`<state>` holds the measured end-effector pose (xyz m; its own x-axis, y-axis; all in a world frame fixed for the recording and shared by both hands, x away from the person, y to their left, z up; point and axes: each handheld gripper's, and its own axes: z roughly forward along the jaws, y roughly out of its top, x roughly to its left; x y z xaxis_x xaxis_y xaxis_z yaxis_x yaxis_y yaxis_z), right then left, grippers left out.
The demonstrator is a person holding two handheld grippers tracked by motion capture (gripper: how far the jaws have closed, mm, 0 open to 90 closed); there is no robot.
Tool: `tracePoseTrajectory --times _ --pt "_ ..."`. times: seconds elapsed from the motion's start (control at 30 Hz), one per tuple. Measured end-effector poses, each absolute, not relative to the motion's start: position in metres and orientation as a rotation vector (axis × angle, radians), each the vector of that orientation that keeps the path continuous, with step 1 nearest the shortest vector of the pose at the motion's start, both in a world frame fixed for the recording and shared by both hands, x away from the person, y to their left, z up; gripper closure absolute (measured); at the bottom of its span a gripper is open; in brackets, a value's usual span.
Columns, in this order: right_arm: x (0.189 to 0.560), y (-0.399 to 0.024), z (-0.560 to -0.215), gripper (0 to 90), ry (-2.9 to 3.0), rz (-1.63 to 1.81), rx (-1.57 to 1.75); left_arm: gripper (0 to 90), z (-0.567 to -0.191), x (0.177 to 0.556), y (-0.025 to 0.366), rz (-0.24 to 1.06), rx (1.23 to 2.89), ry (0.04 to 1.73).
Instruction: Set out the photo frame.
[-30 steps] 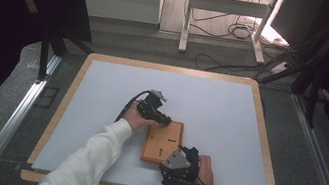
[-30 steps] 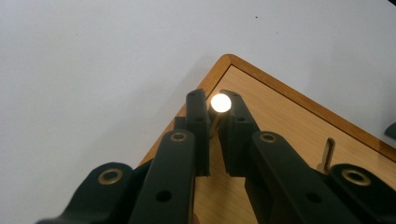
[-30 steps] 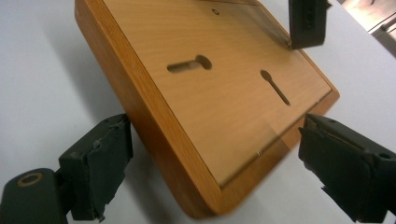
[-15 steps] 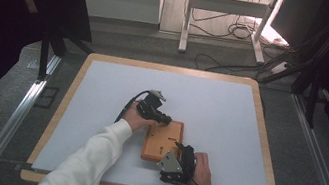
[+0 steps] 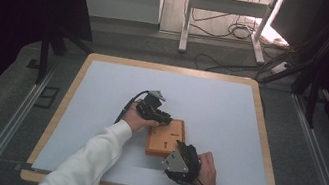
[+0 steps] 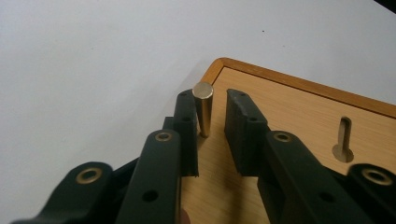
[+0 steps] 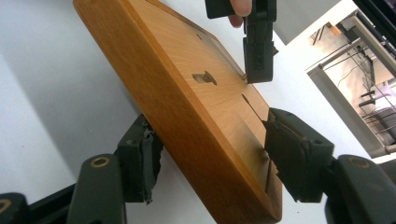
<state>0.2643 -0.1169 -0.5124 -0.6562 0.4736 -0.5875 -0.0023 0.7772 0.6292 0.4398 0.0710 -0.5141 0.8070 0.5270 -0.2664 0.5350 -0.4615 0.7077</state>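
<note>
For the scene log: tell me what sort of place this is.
Probably a lab recording bench: a wood-rimmed white table enclosed by dark curtains, loose cables on the floor behind, and a small wooden board as the workpiece.

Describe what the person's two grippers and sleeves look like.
Both arms wear white long sleeves. The left gripper is black with a black cable looping behind it and a grey three-cornered plate on top. The right gripper is black too, with a grey three-cornered plate and a trailing black cable. Its black jaws end in thick pads, with brass-coloured rivets.
</note>
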Motion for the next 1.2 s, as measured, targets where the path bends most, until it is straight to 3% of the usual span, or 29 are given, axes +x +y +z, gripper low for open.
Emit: tracePoseTrajectory --times 0.17,0.3,0.8,1.2 --pt "0.266 -0.120 -0.508 39.8 2.171 0.776 0.351 46.7 -0.509 0.436 0.076 0.055 2.121 0.824" --pt "0.266 -0.120 -0.508 39.8 2.174 0.775 0.350 35.4 -0.501 0.427 0.091 0.117 2.081 0.838" --pt "0.267 -0.119 -0.509 39.6 2.191 0.751 0.335 29.3 -0.503 0.377 0.156 0.167 2.038 0.841" --pt "0.267 -0.119 -0.510 39.6 2.196 0.744 0.329 28.6 -0.518 0.337 0.174 0.204 2.116 0.811"
